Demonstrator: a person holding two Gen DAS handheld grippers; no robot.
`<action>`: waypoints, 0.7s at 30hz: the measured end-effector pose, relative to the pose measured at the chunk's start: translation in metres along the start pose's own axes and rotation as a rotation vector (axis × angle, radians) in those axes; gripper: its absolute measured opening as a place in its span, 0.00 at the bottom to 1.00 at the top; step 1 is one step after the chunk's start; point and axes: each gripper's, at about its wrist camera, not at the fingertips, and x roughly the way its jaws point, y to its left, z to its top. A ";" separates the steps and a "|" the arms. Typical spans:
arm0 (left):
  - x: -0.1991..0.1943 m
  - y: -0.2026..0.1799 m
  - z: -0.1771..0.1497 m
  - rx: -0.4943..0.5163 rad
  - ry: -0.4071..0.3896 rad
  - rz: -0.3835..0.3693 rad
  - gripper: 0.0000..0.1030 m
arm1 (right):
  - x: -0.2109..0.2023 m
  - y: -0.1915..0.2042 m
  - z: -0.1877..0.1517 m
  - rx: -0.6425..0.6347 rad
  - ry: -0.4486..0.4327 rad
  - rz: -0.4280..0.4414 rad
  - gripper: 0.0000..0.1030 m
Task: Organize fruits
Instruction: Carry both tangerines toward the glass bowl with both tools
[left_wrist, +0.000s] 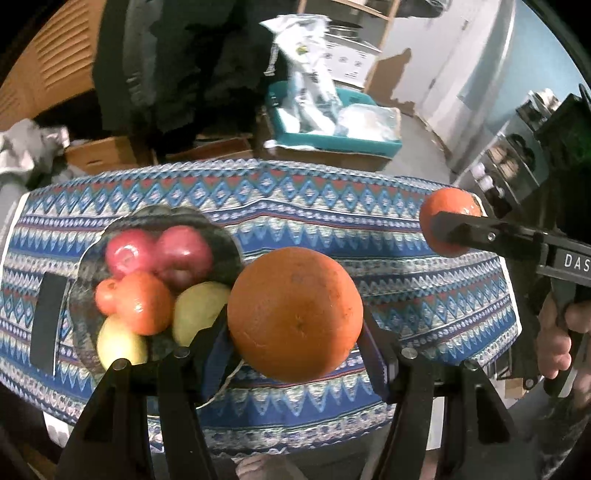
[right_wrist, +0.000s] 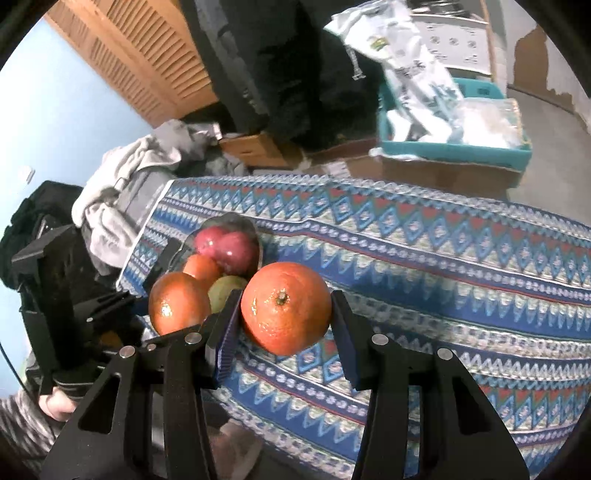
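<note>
Orange fills the middle of the left wrist view: a large orange (left_wrist: 294, 314) is clamped between the pads of the left gripper (left_wrist: 295, 334), raised above the patterned cloth (left_wrist: 332, 206) that covers the table. To the left of it, a dark bowl (left_wrist: 229, 240) is seen on the cloth, loaded with two red apples (left_wrist: 159, 251), a mandarin (left_wrist: 142, 301), a smaller orange fruit and two yellow-green pears (left_wrist: 199, 308). A black strip (left_wrist: 46, 321) lies on the cloth just left of the bowl. At the right edge, the right gripper (left_wrist: 448, 230) is seen closed on a tangerine (left_wrist: 448, 208), with a hand (left_wrist: 557, 336) wrapped round its handle. In the right wrist view, the tangerine (right_wrist: 286, 306) is gripped between the blue pads of the right gripper (right_wrist: 286, 328), stem end turned toward the camera, held over the cloth (right_wrist: 443, 258). The large orange (right_wrist: 177, 302) is seen to its left, held by the left gripper, in front of the bowl (right_wrist: 255, 229) with its apples (right_wrist: 229, 247) and a pear (right_wrist: 223, 291). Beyond the table, a teal bin (right_wrist: 454, 151) and cardboard boxes are seen on the floor.
</note>
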 end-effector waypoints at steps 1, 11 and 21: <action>0.000 0.004 -0.001 -0.010 0.001 0.004 0.63 | 0.002 0.003 0.001 -0.003 0.003 0.003 0.45; 0.010 0.053 -0.020 -0.111 0.046 0.034 0.63 | 0.043 0.033 0.012 -0.031 0.061 0.046 0.45; 0.022 0.087 -0.034 -0.158 0.084 0.079 0.63 | 0.090 0.058 0.019 -0.037 0.128 0.073 0.45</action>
